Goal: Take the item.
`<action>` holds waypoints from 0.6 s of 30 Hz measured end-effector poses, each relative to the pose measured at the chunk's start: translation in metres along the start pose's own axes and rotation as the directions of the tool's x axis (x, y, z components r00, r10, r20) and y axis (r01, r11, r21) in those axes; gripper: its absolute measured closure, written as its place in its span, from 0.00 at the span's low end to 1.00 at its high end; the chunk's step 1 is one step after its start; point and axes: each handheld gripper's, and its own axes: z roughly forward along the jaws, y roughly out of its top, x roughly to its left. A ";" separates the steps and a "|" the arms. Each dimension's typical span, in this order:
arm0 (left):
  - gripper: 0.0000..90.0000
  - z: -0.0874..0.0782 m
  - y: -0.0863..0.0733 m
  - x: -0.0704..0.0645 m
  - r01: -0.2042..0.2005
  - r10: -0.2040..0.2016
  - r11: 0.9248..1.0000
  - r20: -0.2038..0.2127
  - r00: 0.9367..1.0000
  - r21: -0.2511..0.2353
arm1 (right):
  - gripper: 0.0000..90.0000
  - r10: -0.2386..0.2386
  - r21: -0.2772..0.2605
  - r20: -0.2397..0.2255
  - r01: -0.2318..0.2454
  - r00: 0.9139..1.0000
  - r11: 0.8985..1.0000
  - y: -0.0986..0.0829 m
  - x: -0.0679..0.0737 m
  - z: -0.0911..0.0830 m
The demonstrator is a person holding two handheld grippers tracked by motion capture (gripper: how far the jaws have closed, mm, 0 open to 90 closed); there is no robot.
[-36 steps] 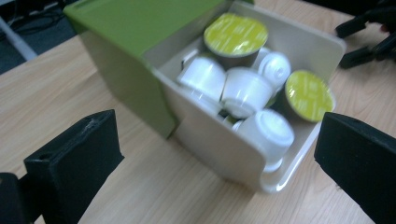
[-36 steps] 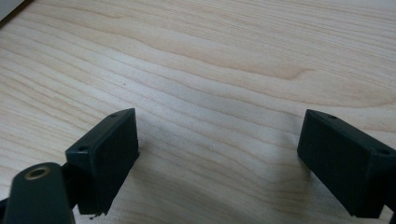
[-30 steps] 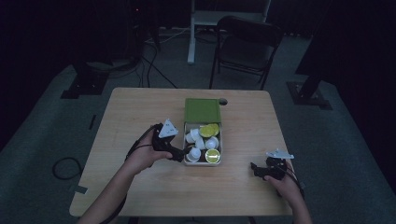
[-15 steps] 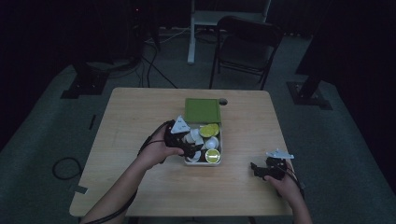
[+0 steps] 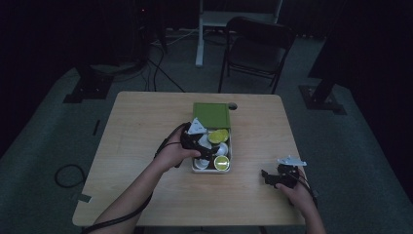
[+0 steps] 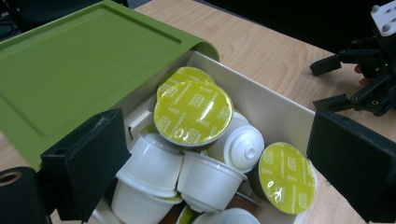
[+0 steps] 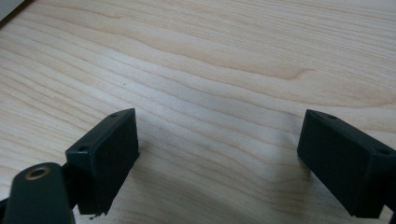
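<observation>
The left gripper (image 6: 219, 163) hangs right over the open white box (image 6: 280, 109) with its jaws spread wide and nothing between them, so it looks like it's lining up for a pick and hasn't closed on anything. Directly between the jaws sit a couple of white coffee capsules (image 6: 205, 179) lying on their sides, jumbled together and touching each other. Just beyond those, a capsule with a yellow-green foil lid (image 6: 194, 113) rests on top of the pile, foil facing up, which makes it the easiest target since nothing covers it. Off by the right jaw another foil-topped capsule (image 6: 286, 177) leans against the box wall. Past the pile, the green lid (image 6: 79, 74) is pushed to the far end of the box, probably slid back to leave the capsules exposed while staying out of the way.

Farther out from the left gripper, the right gripper (image 5: 280, 176) rests low over bare tabletop (image 7: 224, 60), well apart from the box. Its jaws are also wide open and empty, with only wood grain between them. Best guess is that it's parked there on purpose, keeping clear so the left one has room to work.

From the high view, the box sits about mid-tabletop, and the person's left hand (image 5: 173, 152) brings its gripper in from the near side.
</observation>
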 end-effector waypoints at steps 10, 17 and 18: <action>0.13 0.019 0.002 0.006 0.038 -0.037 0.999 -0.024 0.999 0.031 | 0.13 0.002 0.001 0.000 -0.002 1.000 1.000 0.000 0.000 0.000; 0.17 0.028 0.002 0.008 0.044 -0.043 0.998 -0.027 0.999 0.050 | 0.13 -0.002 0.001 -0.003 0.002 1.000 1.000 0.000 0.000 0.000; 0.17 0.030 0.003 0.008 0.041 -0.040 0.998 -0.024 0.999 0.055 | 0.13 -0.002 0.001 -0.003 0.002 1.000 1.000 0.000 0.000 0.000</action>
